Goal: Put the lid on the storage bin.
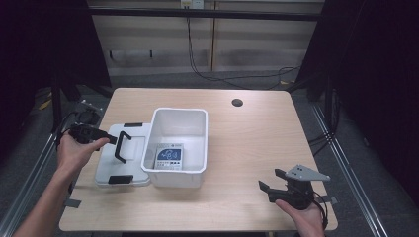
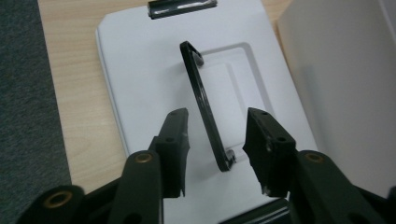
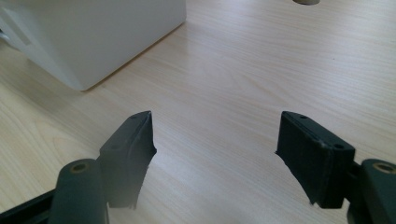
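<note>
High view: the left gripper [image 1: 101,137] sits at the left edge of the desk [image 1: 247,148], reaching over the white lid [image 1: 111,165], which lies flat beside the white bin [image 1: 197,143] and touches its left wall; the lid's black handle [image 1: 121,146] stands up from its middle. A printed card [image 1: 168,157] lies on the bin floor. The right gripper [image 1: 274,185] rests low at the near right of the desk, well apart from the bin, jaws spread and empty. Left gripper view: the jaws straddle the near end of the handle [image 2: 205,107], a gap showing on each side, so released and not yet pinching. Judgement: the step in hand is gripping the handle; best to centre the thin bar between the pads, go a little deeper, then close squarely, since a narrow glossy strap can twist or slip out sideways. The lid [image 2: 140,70] is smooth matte plastic with rounded corners, a shallow recessed panel and a black clip [image 2: 182,7] at the far end. Right gripper view: jaws wide over bare pale wood grain, with the bin's [image 3: 93,32] rounded corner ahead
</note>
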